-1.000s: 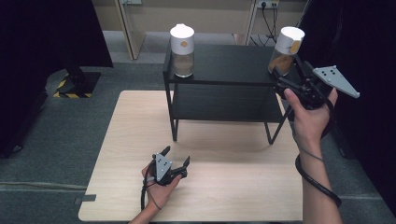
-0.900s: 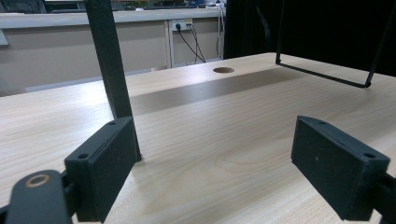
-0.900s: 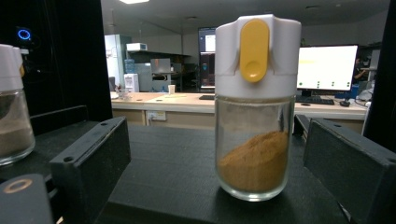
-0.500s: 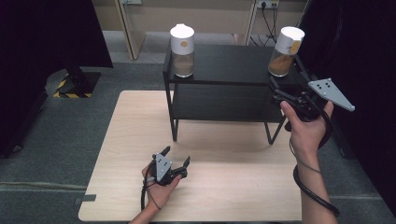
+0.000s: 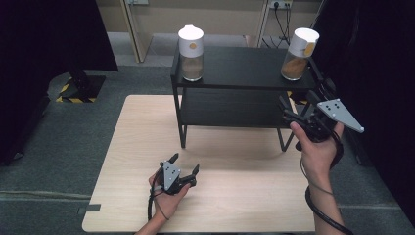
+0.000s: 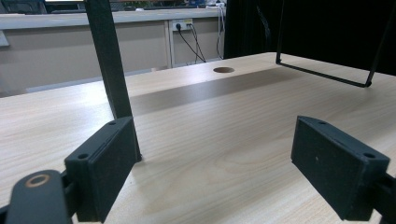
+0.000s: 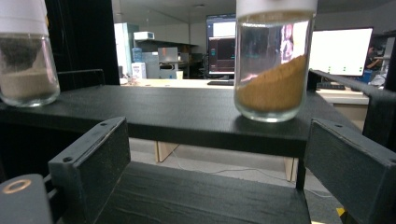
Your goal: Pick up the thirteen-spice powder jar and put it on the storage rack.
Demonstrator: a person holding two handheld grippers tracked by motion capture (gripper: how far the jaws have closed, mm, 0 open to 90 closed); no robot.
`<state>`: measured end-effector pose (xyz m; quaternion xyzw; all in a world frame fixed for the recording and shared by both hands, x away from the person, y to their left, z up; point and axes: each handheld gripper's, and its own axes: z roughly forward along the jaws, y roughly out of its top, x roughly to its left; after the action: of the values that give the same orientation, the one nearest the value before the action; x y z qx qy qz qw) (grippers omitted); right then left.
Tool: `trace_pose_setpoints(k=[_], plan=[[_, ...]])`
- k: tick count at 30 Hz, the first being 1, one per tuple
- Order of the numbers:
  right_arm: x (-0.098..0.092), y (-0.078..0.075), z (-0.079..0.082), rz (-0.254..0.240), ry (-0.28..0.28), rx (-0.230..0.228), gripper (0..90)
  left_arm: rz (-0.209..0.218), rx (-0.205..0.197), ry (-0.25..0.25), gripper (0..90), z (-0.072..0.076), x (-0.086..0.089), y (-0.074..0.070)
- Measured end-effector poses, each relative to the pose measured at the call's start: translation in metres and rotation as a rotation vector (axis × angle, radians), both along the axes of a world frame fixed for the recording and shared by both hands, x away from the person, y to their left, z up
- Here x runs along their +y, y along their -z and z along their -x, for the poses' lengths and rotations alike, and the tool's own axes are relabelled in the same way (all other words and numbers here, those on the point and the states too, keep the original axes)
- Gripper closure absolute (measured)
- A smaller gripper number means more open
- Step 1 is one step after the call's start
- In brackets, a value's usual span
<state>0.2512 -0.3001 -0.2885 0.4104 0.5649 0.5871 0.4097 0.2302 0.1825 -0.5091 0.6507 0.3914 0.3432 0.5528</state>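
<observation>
On the black shelf unit (image 5: pixel 244 68) top deck, two white-capped jars: jar with brown powder (image 5: pixel 298 56) at the right end, jar with pale powder (image 5: pixel 191 56) at the left end, well apart. Both upright.

Right gripper (image 5: pixel 296 113) held in the air off the shelf's right front corner, level with the gap between decks, jaws spread wide, nothing between them. Not touching the jar. Right gripper view: brown jar (image 7: pixel 273 60) sits above and between the jaws, near the shelf's front edge; powder inside slopes up to one side. Pale jar (image 7: pixel 25 56) off to the left of that view.

Left gripper (image 5: pixel 185 167) down low on the wooden table (image 5: pixel 235 196), near the front edge, well apart from the shelf. Jaws released, wide open, empty. Left gripper view: bare tabletop (image 6: pixel 210 130) between the jaws, a shelf leg (image 6: pixel 109 65) just behind the left jaw.
</observation>
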Motion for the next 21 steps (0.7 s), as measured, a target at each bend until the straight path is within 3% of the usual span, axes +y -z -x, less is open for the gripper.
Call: trace_pose_setpoints(k=[21], plan=[[0.0, 0.04, 0.013, 0.03, -0.023, 0.059, 7.4, 0.0, -0.002, 0.0, 13.9, 0.0, 0.0, 0.0]])
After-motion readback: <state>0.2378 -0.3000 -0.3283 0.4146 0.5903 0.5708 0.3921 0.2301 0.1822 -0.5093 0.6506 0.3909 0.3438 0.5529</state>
